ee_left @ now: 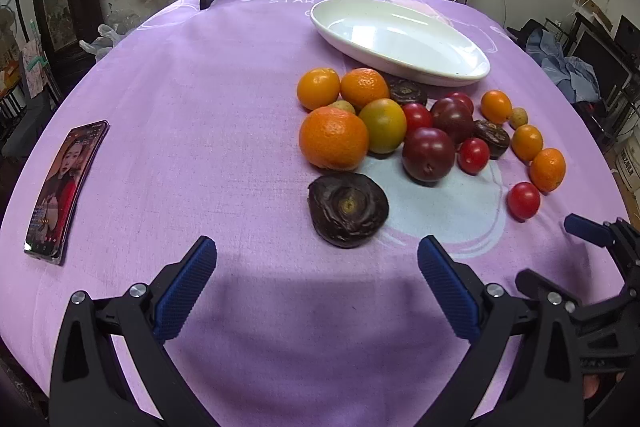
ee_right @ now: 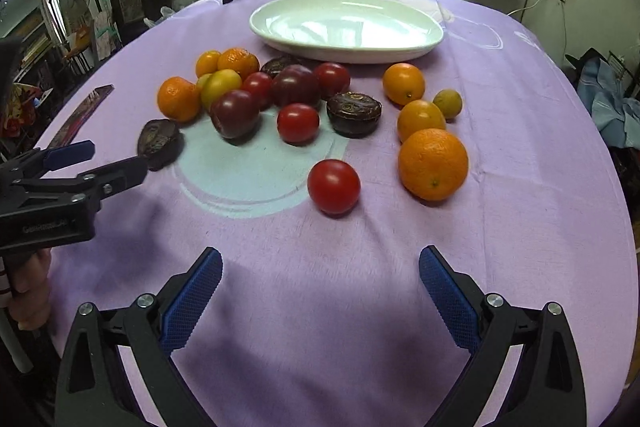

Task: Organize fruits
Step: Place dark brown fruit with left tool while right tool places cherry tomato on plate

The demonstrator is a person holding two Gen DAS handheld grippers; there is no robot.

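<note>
My left gripper (ee_left: 316,259) sits low in its own view with the jaws spread wide and nothing between them; its blue pads (ee_left: 186,291) hang over bare purple cloth (ee_left: 200,107). Just above the gap, centre frame, lies a dark wrinkled fruit (ee_left: 348,209), apart from the pads. Above it the heap begins: a big orange (ee_left: 334,138) touching a yellow-green fruit (ee_left: 383,125), two more oranges behind them, then two dark plums (ee_left: 429,153) and several small red tomatoes (ee_left: 473,155) to the right. A string of small oranges runs down the right side, ending near a lone tomato (ee_left: 523,200). The white dish (ee_left: 472,67) sits in the upper right, behind the heap and holding no fruit. A phone (ee_left: 66,191) lies at the left edge, well apart from everything.

My right gripper (ee_right: 320,287) is likewise wide, holding nothing, low in its view over cloth. Straight above its gap is a lone tomato (ee_right: 334,186), with a large orange (ee_right: 433,163) to its right. The dish (ee_right: 280,39) is at the upper centre there. The left gripper (ee_right: 108,163) enters from the left edge of that view, its tips close to the dark wrinkled fruit (ee_right: 159,143).
</note>
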